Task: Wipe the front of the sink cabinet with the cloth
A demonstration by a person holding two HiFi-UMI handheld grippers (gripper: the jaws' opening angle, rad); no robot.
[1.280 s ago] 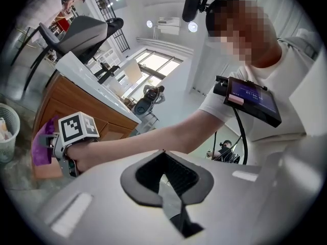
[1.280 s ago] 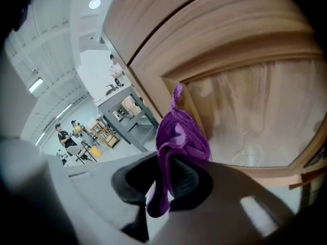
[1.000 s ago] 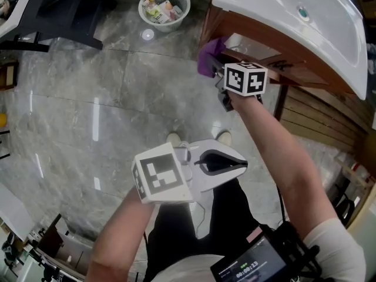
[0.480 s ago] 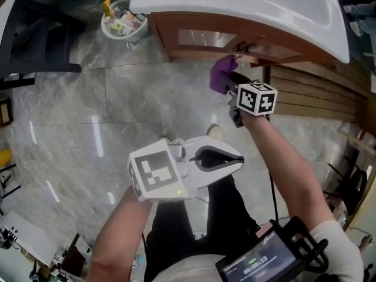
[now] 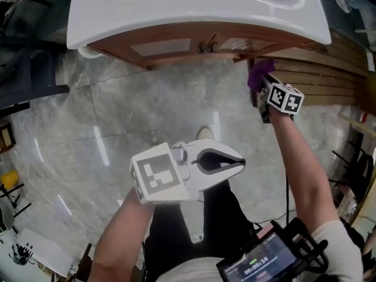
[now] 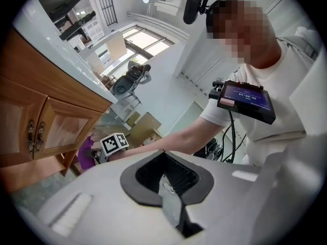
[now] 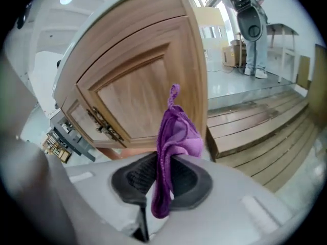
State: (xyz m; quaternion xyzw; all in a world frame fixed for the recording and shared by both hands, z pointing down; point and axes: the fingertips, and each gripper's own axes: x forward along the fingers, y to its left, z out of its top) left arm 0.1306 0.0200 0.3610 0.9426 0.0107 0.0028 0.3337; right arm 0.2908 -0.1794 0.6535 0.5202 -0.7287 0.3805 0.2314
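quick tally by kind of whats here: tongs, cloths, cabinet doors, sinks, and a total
tongs: 2, the left tongs and the right tongs
purple cloth: 1, clamped in the right tongs
cabinet doors: 2
sink: 1
total: 6

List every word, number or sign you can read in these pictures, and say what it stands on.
"00:00:24": a timer on the small screen worn by the person. It is tiny, so the last digits are uncertain.
Other print on that screen: too blurred to read in the head view or the left gripper view.
Left cube and right cube: black-and-white square markers, no letters or numbers.
Sink cabinet and cloth: no print.
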